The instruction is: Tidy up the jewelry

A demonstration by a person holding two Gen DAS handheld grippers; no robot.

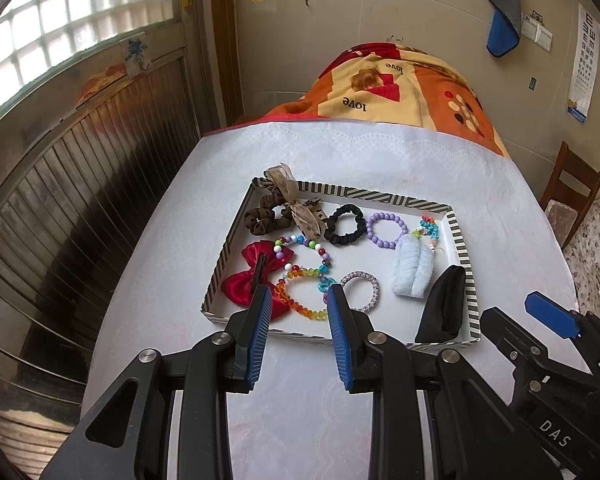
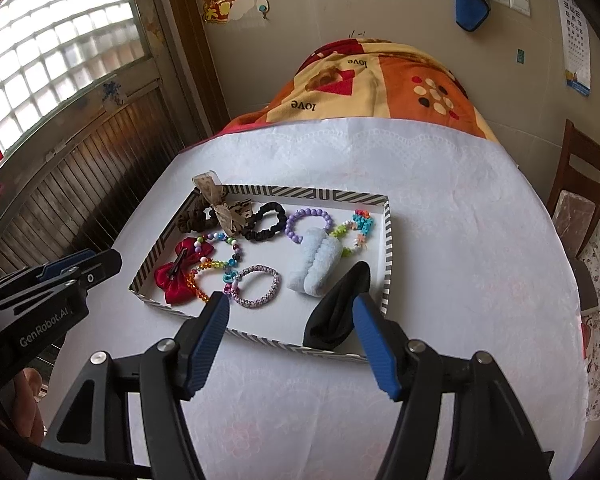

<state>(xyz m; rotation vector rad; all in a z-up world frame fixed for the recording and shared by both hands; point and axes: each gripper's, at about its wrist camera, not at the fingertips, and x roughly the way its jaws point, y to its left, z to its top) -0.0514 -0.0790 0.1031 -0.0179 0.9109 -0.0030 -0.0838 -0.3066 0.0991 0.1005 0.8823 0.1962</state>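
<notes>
Every piece of jewelry visible lies inside the striped tray point(image 1: 460, 248) at the middle of the white surface point(image 1: 380, 160); none shows on the cloth outside it. In the tray's upper row sit a brown scrunchie point(image 1: 262, 216), a black scrunchie point(image 1: 342, 225) and a purple bead bracelet point(image 1: 385, 230); lower down are a red bow point(image 1: 256, 276), a rainbow bead bracelet point(image 1: 300, 292), a braided bracelet point(image 1: 362, 290), a pale blue towelling band point(image 1: 410, 270) and a black fabric piece point(image 1: 440, 308) leaning over the lower right rim. The collecting looks finished, or sorting has not begun. The left tongs point(image 1: 298, 304) and right tongs point(image 2: 290, 312) hang spread and empty at the tray's lower edge.
</notes>
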